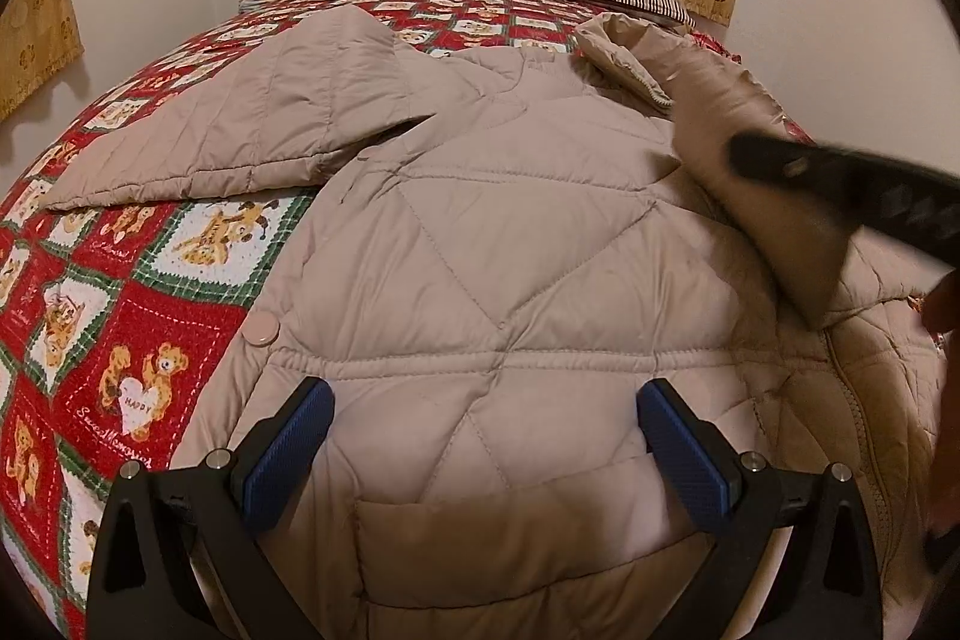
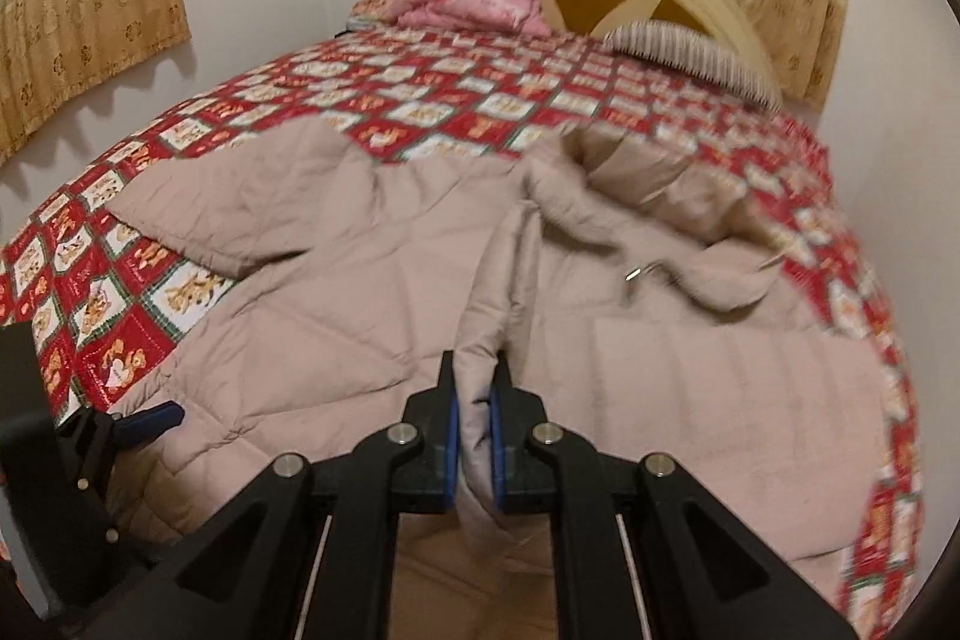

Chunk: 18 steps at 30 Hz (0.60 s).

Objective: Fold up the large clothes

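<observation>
1. Clamping a fold of the beige quilted jacket (image 2: pixel 384 316), the right hand-held gripper (image 2: pixel 474 418) carries it over the bed (image 2: pixel 420 88).
2. Left hand-held gripper (image 1: pixel 485 451), at 6 o'clock, hovers with jaws wide apart and empty.
3. Risk: the slick padded fabric slips free, spoiling the fold.
</observation>
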Motion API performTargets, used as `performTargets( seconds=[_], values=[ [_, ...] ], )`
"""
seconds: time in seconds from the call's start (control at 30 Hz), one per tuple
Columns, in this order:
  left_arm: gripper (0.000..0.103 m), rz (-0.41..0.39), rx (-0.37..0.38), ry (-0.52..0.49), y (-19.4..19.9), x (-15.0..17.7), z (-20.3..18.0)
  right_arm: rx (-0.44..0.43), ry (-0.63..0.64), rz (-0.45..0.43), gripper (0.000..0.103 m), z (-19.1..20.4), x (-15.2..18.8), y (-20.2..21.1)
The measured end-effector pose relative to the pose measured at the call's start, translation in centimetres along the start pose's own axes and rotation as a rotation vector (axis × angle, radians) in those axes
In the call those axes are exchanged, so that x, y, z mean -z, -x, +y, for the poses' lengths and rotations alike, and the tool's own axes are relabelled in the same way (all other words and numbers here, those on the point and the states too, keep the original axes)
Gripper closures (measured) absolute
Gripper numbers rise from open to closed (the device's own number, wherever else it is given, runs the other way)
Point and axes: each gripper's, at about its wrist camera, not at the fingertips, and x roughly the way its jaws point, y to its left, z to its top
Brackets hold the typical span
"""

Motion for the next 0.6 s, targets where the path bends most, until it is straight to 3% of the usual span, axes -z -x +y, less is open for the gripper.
performTargets(
  seconds=[0.13,0.2,0.23,0.27,0.37,0.43,0.5,0.6],
  values=[
    [0.001,0.0,-0.002,0.0,0.1,0.0,0.0,-0.069,-0.023,0.044,0.087,0.9,0.4,-2.5],
    [0.001,0.005,0.016,0.01,0.2,-0.1,0.3,-0.127,-0.064,0.032,0.058,0.3,0.4,-2.2],
    [0.001,0.015,0.032,0.013,0.5,-0.1,0.5,-0.157,-0.091,0.024,0.037,-0.3,0.3,-1.4],
    [0.001,0.018,0.04,0.012,0.9,-0.2,0.7,-0.178,-0.113,0.013,0.028,-0.7,0.3,-0.6],
    [0.001,-0.006,-0.029,-0.028,3.3,-1.4,1.0,-0.223,-0.154,-0.063,0.027,-2.9,0.4,3.7],
    [0.001,-0.055,-0.039,-0.036,5.2,-3.1,0.6,-0.194,-0.166,-0.138,0.027,-5.1,0.6,6.8],
    [0.001,-0.103,0.011,-0.027,7.3,-5.5,-0.6,-0.113,-0.202,-0.205,0.027,-8.6,0.9,9.0],
    [0.001,-0.166,0.081,-0.043,8.2,-8.1,-4.2,0.078,-0.367,-0.247,0.027,-16.0,2.0,10.0]
  ],
)
